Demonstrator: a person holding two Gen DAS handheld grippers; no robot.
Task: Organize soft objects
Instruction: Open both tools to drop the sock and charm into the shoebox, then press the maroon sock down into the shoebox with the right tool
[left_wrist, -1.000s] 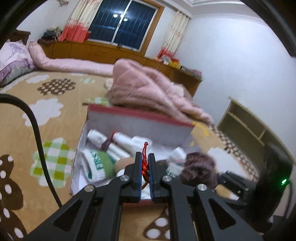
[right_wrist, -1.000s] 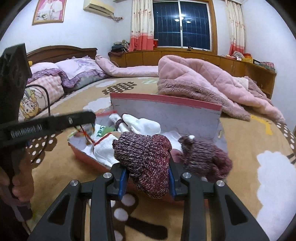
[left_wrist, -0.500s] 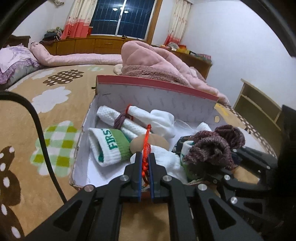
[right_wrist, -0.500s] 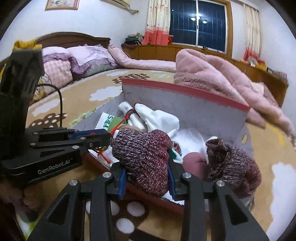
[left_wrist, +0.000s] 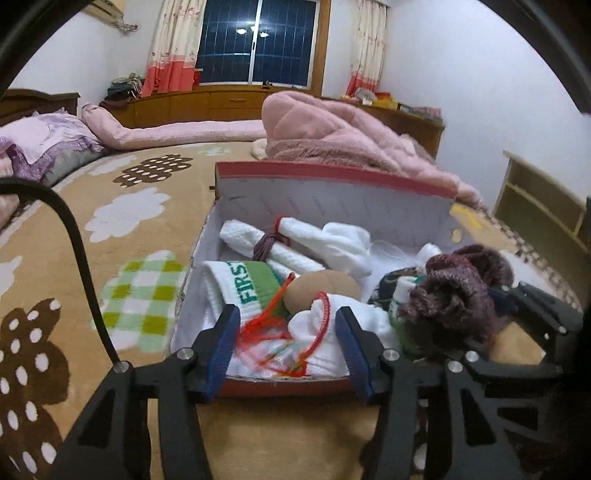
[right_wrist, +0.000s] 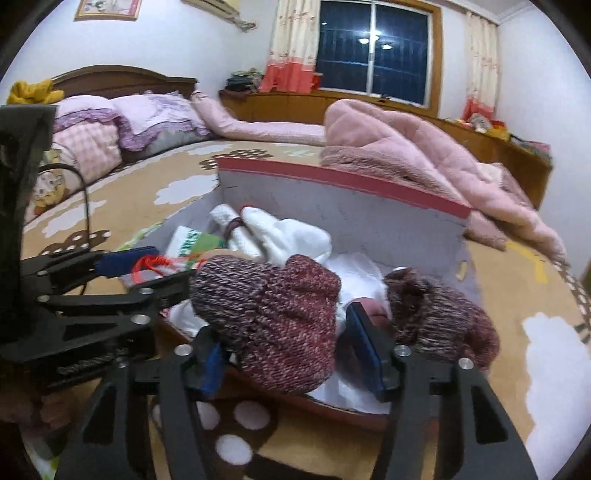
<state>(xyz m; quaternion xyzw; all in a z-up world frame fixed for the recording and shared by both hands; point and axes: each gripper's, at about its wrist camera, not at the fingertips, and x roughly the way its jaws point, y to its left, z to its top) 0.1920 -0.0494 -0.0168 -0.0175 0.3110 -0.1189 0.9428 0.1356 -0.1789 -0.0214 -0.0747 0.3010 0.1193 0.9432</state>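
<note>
On the bed, the open shoebox (left_wrist: 332, 206) held rolled white socks. The left gripper (left_wrist: 288, 332) hung with fingers apart over the box's near edge, the red string (left_wrist: 273, 332) lying loose between them. The right gripper (right_wrist: 288, 343) stood spread around the maroon knit sock (right_wrist: 273, 314), not visibly squeezing it
</note>
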